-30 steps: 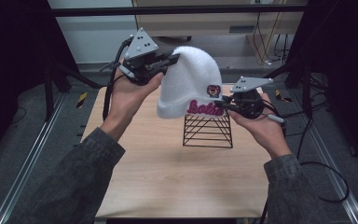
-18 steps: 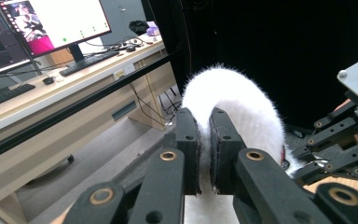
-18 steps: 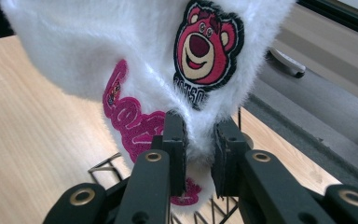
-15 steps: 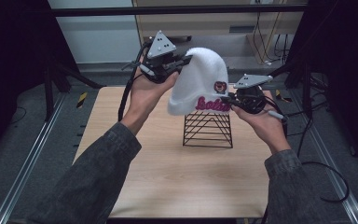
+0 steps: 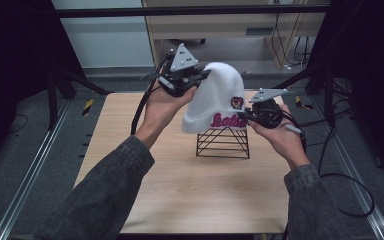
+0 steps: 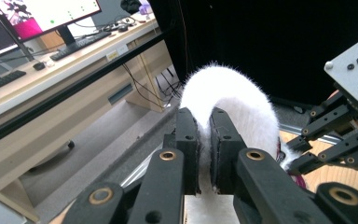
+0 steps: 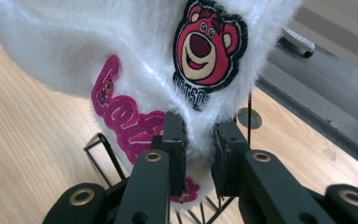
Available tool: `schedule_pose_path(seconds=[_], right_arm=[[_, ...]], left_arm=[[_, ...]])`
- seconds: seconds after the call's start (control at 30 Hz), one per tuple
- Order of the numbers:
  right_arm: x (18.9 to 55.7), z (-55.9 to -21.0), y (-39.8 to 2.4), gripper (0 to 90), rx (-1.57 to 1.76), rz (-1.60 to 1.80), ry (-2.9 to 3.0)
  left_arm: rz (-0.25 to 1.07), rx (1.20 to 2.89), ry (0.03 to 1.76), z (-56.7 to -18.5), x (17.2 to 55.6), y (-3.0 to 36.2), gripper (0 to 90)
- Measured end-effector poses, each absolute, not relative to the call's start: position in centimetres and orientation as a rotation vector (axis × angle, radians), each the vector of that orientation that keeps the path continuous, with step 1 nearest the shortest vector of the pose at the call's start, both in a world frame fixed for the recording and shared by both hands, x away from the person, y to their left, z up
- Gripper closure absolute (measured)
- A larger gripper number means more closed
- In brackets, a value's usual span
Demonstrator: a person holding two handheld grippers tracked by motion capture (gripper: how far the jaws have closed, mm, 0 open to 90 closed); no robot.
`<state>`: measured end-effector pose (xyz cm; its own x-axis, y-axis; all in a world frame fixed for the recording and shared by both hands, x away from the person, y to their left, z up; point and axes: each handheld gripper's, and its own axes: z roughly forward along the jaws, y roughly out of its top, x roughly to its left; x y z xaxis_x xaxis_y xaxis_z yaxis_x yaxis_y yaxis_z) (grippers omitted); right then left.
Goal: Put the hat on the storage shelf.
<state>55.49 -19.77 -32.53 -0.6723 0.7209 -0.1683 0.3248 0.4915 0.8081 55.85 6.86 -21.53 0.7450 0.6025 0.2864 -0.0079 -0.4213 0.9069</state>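
Both my grippers, left (image 5: 204, 75) and right (image 5: 244, 115), pinch the white beanie (image 5: 217, 97), whose hem could, I think, snag the wire stand (image 5: 223, 142) below.

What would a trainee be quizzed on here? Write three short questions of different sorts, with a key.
1. True or false: the white fuzzy beanie lies flat on the wooden table.
2. Which grips the beanie's cuff beside the bear patch: A the left gripper, B the right gripper?
3. Fill in: under the beanie stands a black wire ____.

Key: 1 false, both grippers hold it up. 2 B. 3 rack.
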Motion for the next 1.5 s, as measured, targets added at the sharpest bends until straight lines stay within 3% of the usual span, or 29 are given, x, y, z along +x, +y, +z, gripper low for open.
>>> schedule_pose_path(seconds=[1.5], right_arm=[[53.9,-38.0,-24.3,77.2,0.951,0.958,2.281]], left_arm=[[0.613,2.052,0.455,-27.3,56.6,3.3,83.5]])
